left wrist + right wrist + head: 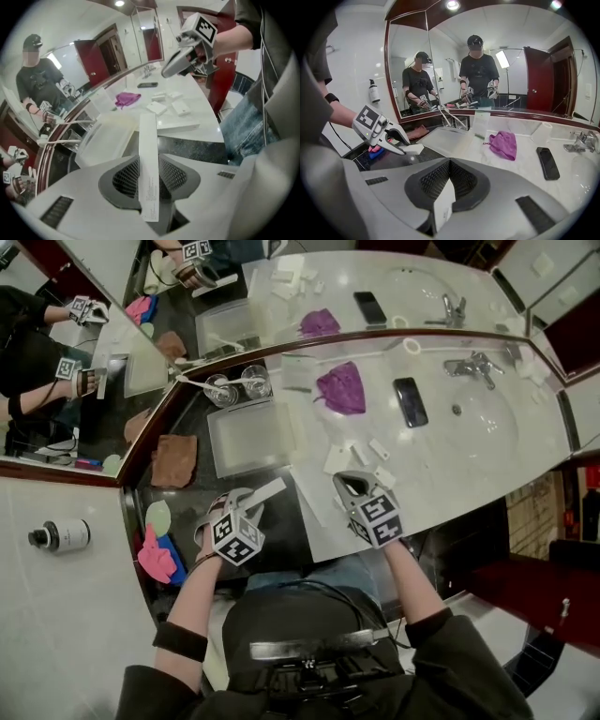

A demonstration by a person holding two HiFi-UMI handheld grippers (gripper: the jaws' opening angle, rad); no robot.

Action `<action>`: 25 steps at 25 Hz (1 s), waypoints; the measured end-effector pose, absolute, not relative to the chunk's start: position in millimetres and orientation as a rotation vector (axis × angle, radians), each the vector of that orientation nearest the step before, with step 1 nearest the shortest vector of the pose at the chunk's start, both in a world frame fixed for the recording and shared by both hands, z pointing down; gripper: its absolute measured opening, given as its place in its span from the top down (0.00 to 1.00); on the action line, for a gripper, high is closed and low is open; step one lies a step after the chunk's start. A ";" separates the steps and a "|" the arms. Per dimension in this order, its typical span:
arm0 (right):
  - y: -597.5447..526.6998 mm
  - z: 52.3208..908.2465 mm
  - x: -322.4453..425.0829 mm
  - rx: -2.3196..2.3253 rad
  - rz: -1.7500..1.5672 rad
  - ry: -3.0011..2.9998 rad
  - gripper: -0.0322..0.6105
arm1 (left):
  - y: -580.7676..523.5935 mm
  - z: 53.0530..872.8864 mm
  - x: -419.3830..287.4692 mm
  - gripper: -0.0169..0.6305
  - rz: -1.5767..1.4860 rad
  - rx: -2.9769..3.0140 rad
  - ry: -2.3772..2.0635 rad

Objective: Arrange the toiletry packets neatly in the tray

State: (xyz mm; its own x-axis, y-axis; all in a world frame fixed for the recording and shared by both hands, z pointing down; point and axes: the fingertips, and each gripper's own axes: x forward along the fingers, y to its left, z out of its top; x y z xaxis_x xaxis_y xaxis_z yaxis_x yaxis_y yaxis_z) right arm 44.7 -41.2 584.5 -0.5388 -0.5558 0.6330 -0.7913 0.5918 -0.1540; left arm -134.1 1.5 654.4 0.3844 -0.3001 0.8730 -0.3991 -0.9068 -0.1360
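Left claw [251, 512]: partly closed, clamped on one long packet [148, 159]. It's a flat white strip, pinched across its faces near the printed end, and the rest sticks out past the fingertips. It's held up off the dark counter [281, 542], with its tip toward the near edge of the tray [246, 439], not touching it.

Right claw [347, 481]: jaws almost together, pinching one small packet [442, 206], white, sitting deep between the pads. It's held over the front part of the white countertop [422, 474].

Counts, near to far:
- held packets: 2, one per claw
- loose packets [356, 456]: 4 small white ones on the white countertop just beyond the right claw, close together, lying flat
- tray: 1, translucent, on the dark counter, left of the white countertop
- brown cloth [174, 460]: 1, just left of the tray
- glasses [223, 390]: 2, side by side just behind the tray, at the mirror
- purple cloth [342, 388]: 1, on the white countertop, right of the glasses
- phone [411, 401]: 1, dark, right of the purple cloth
- faucet [473, 365]: 1, farthest back, at the sink by the mirror
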 end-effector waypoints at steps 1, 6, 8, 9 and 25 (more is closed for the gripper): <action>-43.1 581.5 42.9 1.062 0.577 -2.296 0.92 | -0.2 644.1 -133.6 0.78 1.508 2.532 -0.690; -51.6 562.1 32.2 1.000 0.518 -2.333 0.92 | -6.9 601.2 -131.5 0.78 1.191 2.484 -0.931; -55.8 555.2 30.4 0.978 0.490 -2.348 0.92 | -10.8 587.4 -129.8 0.78 1.078 2.458 -1.007; -57.4 552.0 29.7 0.968 0.478 -2.355 0.92 | -12.7 580.8 -128.9 0.78 1.028 2.443 -1.038; -52.1 532.4 -12.0 0.733 0.303 -2.415 0.92 | -51.7 572.0 -149.3 0.78 0.626 2.087 -1.282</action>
State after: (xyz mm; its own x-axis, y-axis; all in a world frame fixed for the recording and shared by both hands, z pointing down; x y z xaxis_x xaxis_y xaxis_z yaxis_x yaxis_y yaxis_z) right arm -12.0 -52.1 532.4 -0.6737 -0.4327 0.5991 -0.5674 0.8222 -0.0443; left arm -149.3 -51.7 572.0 0.4208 -0.6184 0.6637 -0.9037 -0.3497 0.2471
